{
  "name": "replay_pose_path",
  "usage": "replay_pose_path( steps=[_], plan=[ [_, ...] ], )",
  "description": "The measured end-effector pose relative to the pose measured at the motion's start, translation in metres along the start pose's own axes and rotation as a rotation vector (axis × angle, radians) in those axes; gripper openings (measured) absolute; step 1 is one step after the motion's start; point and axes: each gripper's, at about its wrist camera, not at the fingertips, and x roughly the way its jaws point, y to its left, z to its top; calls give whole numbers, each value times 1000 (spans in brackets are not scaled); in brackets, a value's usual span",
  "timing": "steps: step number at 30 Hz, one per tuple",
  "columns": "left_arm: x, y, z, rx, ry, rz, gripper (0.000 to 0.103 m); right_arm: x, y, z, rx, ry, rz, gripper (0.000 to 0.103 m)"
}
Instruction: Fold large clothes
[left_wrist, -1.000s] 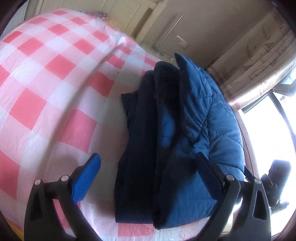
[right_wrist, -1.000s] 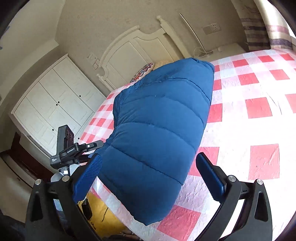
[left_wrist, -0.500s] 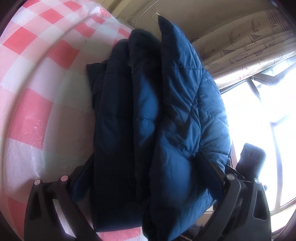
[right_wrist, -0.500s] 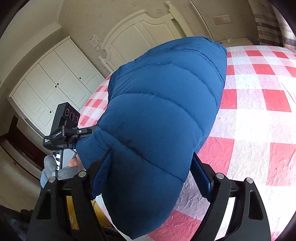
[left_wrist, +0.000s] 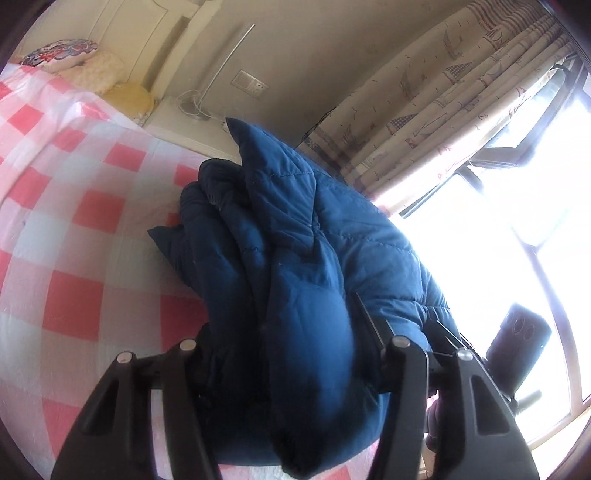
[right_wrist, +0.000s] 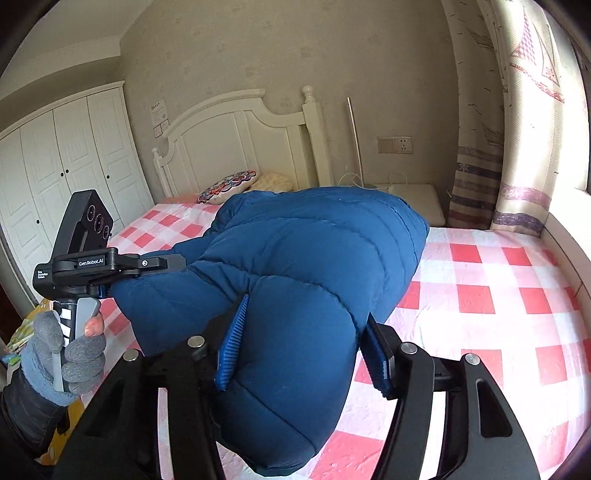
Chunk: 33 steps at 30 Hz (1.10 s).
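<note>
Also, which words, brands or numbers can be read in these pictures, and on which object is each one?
"GenRobot.AI": on the black left gripper body, right wrist view.
Small white print at its end: too small.
Paper notices on the beige wall: blurred.
Blue quilted padded jacket: no text visible.

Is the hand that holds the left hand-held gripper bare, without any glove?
No, the hand on the left hand-held gripper wears a grey knitted glove, with only one fingertip showing.
</note>
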Motion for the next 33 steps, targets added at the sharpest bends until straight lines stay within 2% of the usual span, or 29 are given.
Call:
replay_pose_path(
  steps=[3, 6, 9, 11, 13, 14, 16, 17, 19, 21, 24, 26, 29, 33],
  plan=[
    [44, -8, 10, -16, 43, 14, 56, 16, -36, 0, 13, 52, -35, 59],
    [82, 0, -1, -50, 95, 47, 57, 37, -60, -19, 36, 138, -52, 59],
    [82, 7, -13, -53, 75, 44, 62, 31, -71, -31, 114, 110, 1, 67],
    [78, 9, -11, -77, 77, 46, 66, 24, -70, -31, 152, 108, -13, 72],
    [64, 4, -9, -71, 48, 86, 70, 7, -63, -25, 174, 74, -48, 85],
    [52, -3, -8, -54, 15, 122, 76, -8, -56, -22, 176, 29, -62, 88],
    [12, -25, -10, 20, -119, 181, 89, -41, -42, -20, 172, -71, -56, 91],
    [-10, -40, -13, 78, -201, 209, 102, -58, -32, -19, 168, -112, -47, 91],
    [-51, -76, -25, 202, -347, 294, 101, -90, -12, -23, 157, -184, -51, 92],
    [-81, -108, -39, 298, -449, 373, 101, -119, 8, -29, 149, -254, -99, 96],
    [-108, -137, -68, 350, -557, 486, 101, -148, 33, -45, 134, -324, -169, 96],
    [-116, -149, -88, 365, -606, 516, 101, -151, 46, -57, 110, -311, -214, 96],
    [-104, -156, -114, 396, -520, 488, 101, -146, 59, -80, 74, -268, -267, 96],
    [-79, -154, -152, 438, -442, 541, 101, -134, 64, -111, 45, -222, -353, 96]
  ],
)
